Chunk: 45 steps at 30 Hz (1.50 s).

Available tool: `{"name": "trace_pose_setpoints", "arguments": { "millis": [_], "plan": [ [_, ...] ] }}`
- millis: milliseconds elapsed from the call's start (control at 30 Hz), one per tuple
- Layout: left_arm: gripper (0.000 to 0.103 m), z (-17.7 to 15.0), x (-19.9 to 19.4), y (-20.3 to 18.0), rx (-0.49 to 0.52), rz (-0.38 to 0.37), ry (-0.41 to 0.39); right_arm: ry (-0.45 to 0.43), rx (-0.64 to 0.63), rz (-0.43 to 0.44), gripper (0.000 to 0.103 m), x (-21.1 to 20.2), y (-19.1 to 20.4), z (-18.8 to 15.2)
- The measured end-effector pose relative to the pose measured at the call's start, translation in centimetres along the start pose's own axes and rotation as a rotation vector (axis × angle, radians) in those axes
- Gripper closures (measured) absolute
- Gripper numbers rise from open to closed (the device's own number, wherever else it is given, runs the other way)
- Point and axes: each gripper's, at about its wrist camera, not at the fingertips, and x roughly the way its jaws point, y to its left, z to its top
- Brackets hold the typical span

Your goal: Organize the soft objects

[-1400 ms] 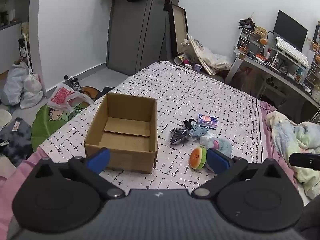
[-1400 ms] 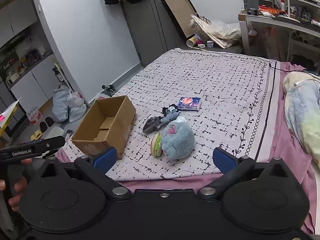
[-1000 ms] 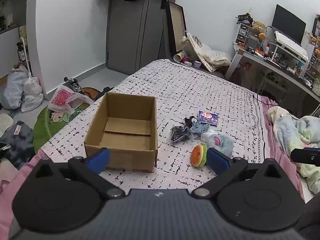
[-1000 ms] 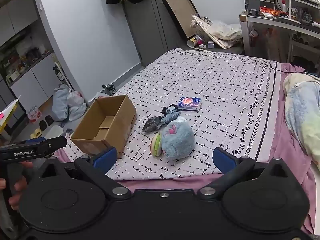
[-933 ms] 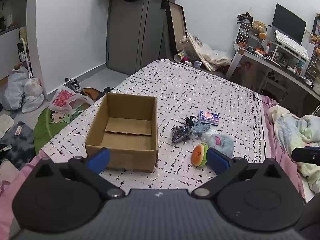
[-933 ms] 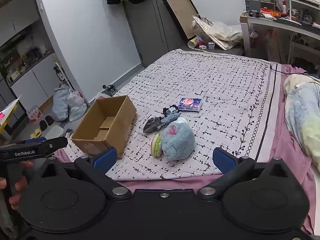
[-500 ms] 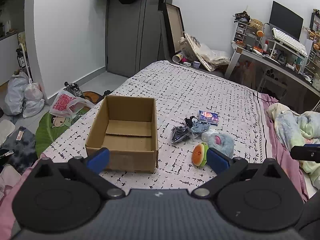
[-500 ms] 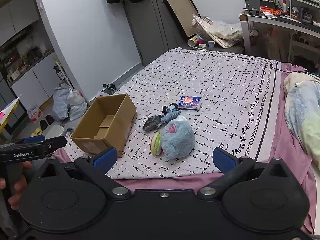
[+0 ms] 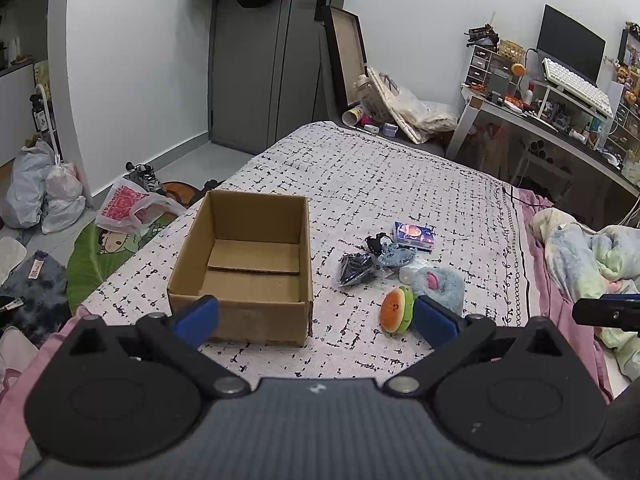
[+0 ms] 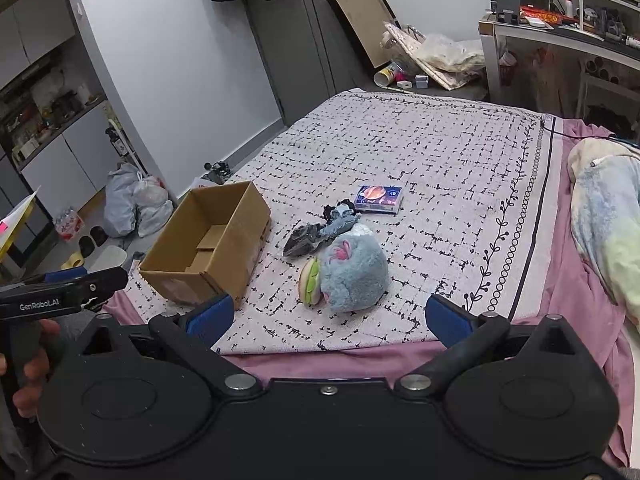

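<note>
From the left wrist camera I see my left gripper with its blue-tipped jaws spread wide and nothing between them. Just past the left jaw sits the cardboard box on the bedspread, open at the top; inside I can make out only its own loose bottom flap. Its long axis runs away from me, roughly along the jaws' line. Just beyond the right jaw lies the burger plush, on edge with its orange bun facing the camera, touching the blue fluffy plush behind it. Farther ahead are a dark crumpled cloth, a blue-grey cloth and a small printed box.

From the right wrist camera my right gripper is likewise wide open and holds nothing. The soft things lie ahead between the two jaws: the blue fluffy plush with the burger plush pressed to its left side, the cloths beyond. The cardboard box stands beyond the left jaw, its long axis slanting away to the right. The left gripper shows at the far left edge, side-on.
</note>
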Motion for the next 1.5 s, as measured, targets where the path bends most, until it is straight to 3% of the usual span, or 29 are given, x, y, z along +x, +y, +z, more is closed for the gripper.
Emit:
{"name": "trace_pose_setpoints", "arguments": {
  "millis": [1300, 1500],
  "plan": [
    [0.001, 0.26, -0.26, -0.13, 0.008, 0.002, 0.002, -0.010, 0.000, -0.006, 0.000, -0.30, -0.43, -0.05],
    [0.001, 0.56, -0.07, -0.15, 0.012, 0.025, 0.038, 0.009, 0.028, 0.022, 0.000, -0.08, -0.78, 0.06]
  ]
}}
